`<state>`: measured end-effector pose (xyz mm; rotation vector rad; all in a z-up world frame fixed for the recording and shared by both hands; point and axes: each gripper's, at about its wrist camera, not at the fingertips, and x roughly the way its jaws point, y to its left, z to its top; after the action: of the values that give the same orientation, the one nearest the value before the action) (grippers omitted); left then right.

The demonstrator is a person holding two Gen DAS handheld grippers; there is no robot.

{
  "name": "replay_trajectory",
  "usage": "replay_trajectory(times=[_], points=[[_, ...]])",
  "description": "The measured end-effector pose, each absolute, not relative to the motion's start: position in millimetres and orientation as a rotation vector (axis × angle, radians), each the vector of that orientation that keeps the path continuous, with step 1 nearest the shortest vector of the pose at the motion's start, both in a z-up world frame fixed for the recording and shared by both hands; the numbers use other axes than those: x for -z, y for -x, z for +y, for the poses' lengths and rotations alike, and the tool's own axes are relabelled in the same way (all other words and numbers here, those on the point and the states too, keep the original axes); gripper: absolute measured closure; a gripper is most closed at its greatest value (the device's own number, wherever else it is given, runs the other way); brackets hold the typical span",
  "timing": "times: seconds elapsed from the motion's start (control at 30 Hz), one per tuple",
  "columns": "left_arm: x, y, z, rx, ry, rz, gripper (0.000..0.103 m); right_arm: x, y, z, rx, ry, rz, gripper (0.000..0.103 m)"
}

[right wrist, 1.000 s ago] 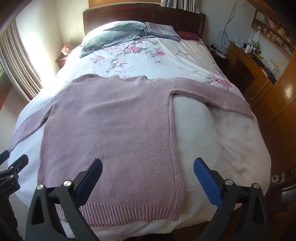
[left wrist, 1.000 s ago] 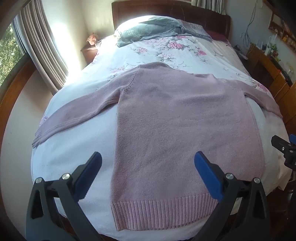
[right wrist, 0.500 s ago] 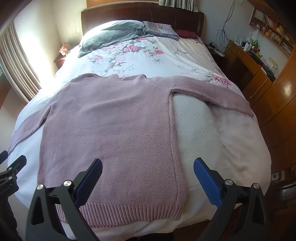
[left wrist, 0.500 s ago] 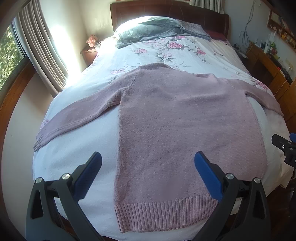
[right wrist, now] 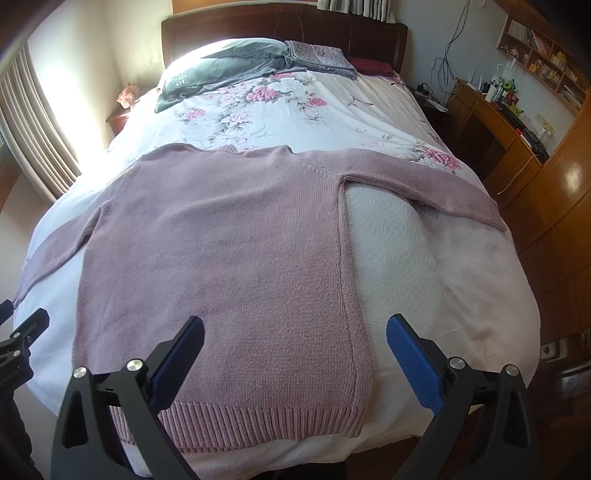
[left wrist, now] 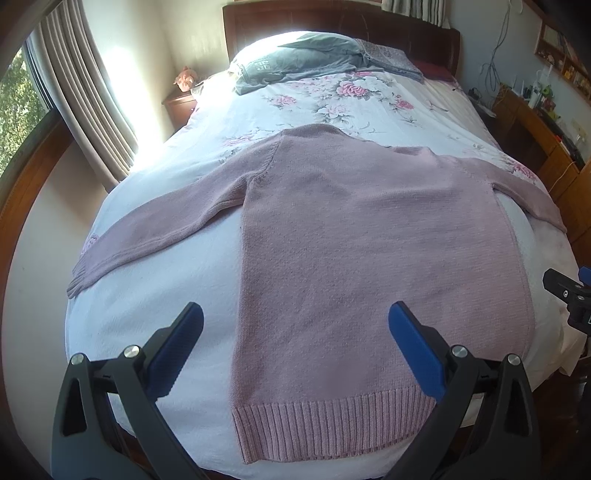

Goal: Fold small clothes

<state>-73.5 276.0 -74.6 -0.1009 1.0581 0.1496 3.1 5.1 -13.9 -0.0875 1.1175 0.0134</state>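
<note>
i hold my left gripper (left wrist: 295, 345) and right gripper (right wrist: 295, 356) wide open and empty above the ribbed hem of the flat mauve knitted sweater (left wrist: 369, 251), its long axis running up-frame, each sleeve lying nearer its own gripper.

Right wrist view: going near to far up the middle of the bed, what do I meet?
Right claw → sweater's ribbed hem → sweater's neckline → floral bedspread → grey pillow → dark wooden headboard.
</note>
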Motion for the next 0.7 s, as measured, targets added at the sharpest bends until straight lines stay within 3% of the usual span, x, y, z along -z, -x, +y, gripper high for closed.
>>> replay_trajectory(times=[0.7], points=[[77.3, 82.0, 283.7, -0.148, 0.116, 1.054, 0.003, 11.9, 2.4, 12.5, -0.007, 0.103, 1.114, 0.004]])
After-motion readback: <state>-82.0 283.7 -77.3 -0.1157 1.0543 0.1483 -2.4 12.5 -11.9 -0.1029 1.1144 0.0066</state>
